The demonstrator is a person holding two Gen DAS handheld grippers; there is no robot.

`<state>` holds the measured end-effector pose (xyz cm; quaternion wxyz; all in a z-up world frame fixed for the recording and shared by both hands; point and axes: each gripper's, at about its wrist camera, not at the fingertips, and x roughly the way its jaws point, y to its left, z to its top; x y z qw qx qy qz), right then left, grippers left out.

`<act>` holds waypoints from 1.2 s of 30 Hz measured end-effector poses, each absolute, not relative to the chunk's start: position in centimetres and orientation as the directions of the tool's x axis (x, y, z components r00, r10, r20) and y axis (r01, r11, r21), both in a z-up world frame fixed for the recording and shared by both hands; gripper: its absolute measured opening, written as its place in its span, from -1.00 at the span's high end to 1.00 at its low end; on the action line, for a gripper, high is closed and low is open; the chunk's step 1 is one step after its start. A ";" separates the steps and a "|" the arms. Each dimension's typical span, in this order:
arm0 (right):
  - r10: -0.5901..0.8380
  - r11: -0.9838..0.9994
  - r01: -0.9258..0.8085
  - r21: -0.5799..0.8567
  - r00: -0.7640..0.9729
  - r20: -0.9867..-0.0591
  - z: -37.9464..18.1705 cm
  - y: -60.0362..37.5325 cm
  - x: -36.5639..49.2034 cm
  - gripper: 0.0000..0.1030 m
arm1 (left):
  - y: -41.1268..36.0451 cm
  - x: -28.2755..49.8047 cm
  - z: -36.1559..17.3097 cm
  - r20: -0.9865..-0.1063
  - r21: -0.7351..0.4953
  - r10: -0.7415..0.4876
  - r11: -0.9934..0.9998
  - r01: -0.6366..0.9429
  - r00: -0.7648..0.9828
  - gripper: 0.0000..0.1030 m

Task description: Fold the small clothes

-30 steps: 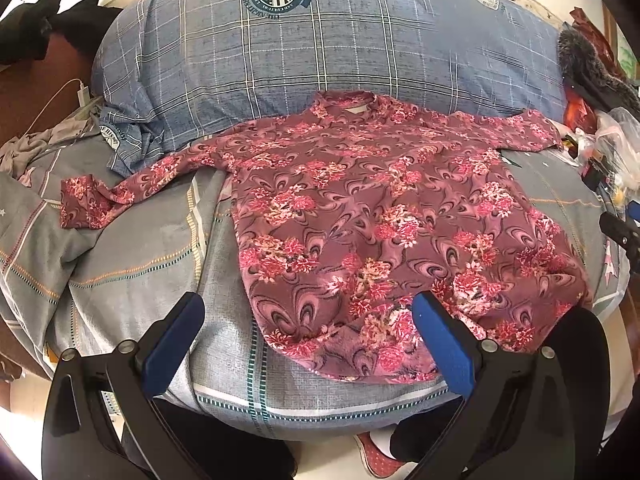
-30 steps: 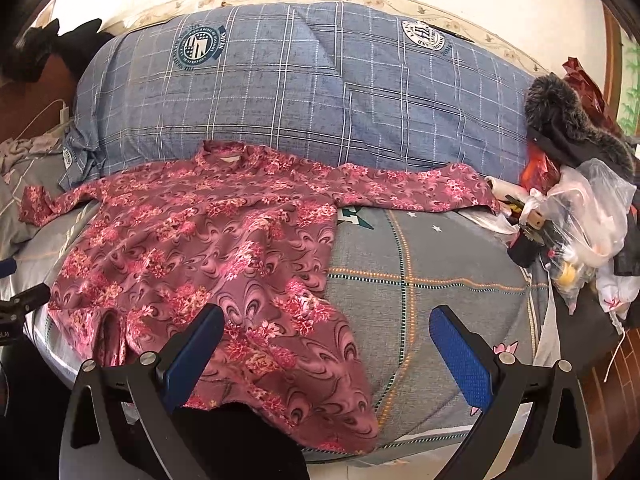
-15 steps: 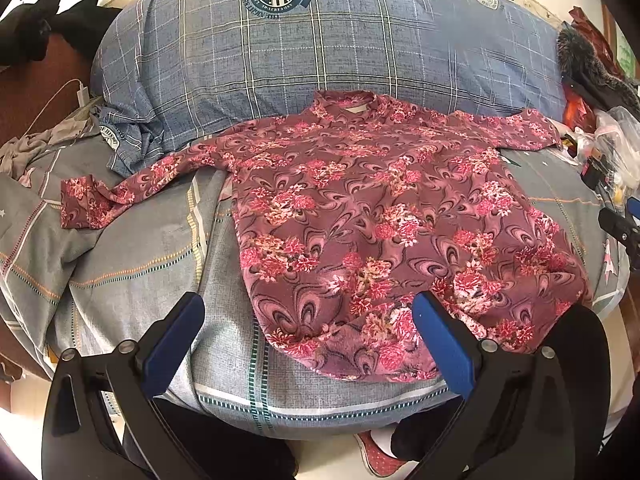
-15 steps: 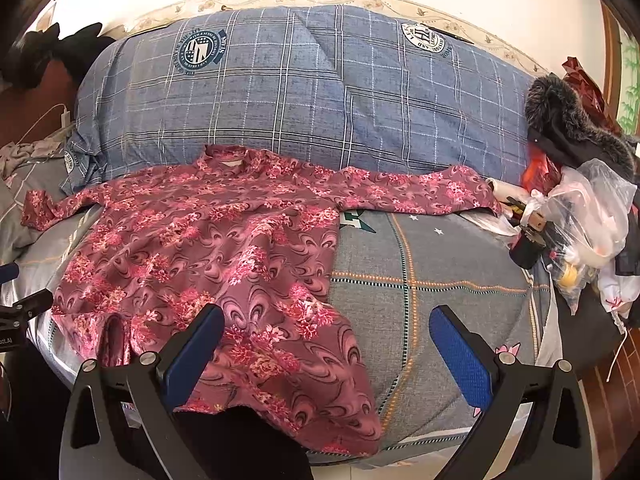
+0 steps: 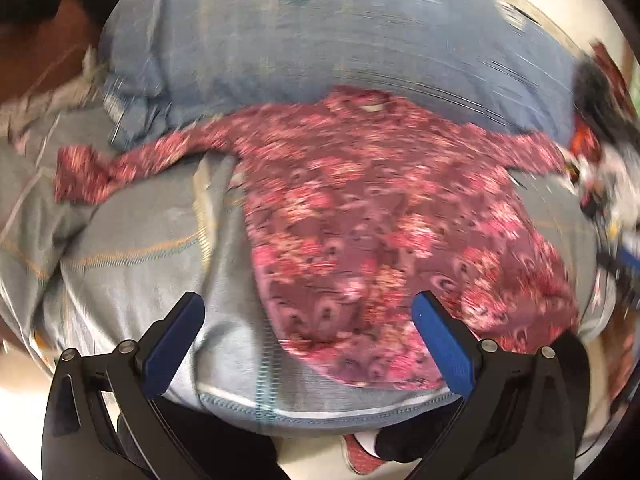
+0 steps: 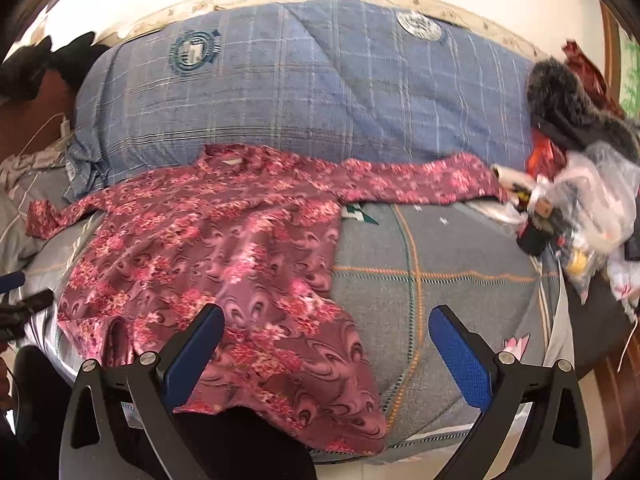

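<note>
Floral shirt (image 6: 208, 248) lies flat beyond both hand-held grippers (jaws spread).

floral shirt (image 6: 208, 248), spread flat, sleeves outstretched

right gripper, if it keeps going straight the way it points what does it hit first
Probably the right edge of the floral shirt, or the grey bedsheet just beside it. The open right gripper aims at that border, and depth is hard to judge through the fisheye.
</note>
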<state>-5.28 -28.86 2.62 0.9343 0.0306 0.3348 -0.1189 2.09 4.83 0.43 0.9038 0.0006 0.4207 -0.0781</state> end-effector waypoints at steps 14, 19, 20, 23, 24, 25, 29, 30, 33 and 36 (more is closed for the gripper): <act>-0.131 0.915 0.382 0.126 0.580 -0.804 -3.9 -35.5 -5.7 -0.98 | 2.1 4.1 -5.8 -0.869 -0.445 -0.445 0.894 0.052 0.214 -1.00; -0.056 0.921 0.352 0.165 0.541 -0.839 -6.0 -35.2 -5.6 -0.97 | 0.6 4.8 -7.6 -0.857 -0.507 -0.500 0.861 -0.035 0.123 -0.56; -0.040 0.925 0.339 0.170 0.533 -0.845 -6.4 -35.0 -5.6 -0.95 | 0.7 4.8 -7.6 -0.860 -0.502 -0.494 0.864 -0.044 0.125 -0.36; -0.054 0.944 0.306 0.127 0.520 -0.852 -7.0 -33.9 -5.5 -0.62 | 1.4 5.0 -6.7 -0.846 -0.521 -0.514 0.854 -0.015 0.140 0.83; -0.069 0.954 0.282 0.104 0.542 -0.838 -6.6 -33.4 -5.7 -0.16 | 2.2 5.2 -6.6 -0.828 -0.553 -0.544 0.832 -0.042 0.137 0.83; -0.051 0.968 0.232 0.098 0.560 -0.827 -6.2 -32.7 -5.8 0.21 | 3.0 5.4 -6.3 -0.811 -0.577 -0.565 0.815 -0.054 0.149 0.84; 0.034 0.976 0.147 0.160 0.623 -0.782 -3.7 -32.2 -6.6 0.91 | 6.6 5.1 -3.5 -0.777 -0.606 -0.589 0.795 -0.013 0.222 0.84; 0.055 0.969 0.144 0.198 0.659 -0.750 -2.3 -32.7 -7.3 0.91 | 7.8 4.8 -2.7 -0.766 -0.614 -0.594 0.789 -0.006 0.245 0.84; 0.133 0.932 0.127 0.340 0.753 -0.645 1.4 -34.7 -9.4 0.91 | 9.7 3.9 -2.2 -0.767 -0.603 -0.587 0.798 0.023 0.260 0.88; 0.133 0.912 0.159 0.377 0.756 -0.641 2.0 -36.0 -10.2 0.91 | 10.8 2.9 -3.9 -0.826 -0.521 -0.508 0.853 0.013 0.245 0.88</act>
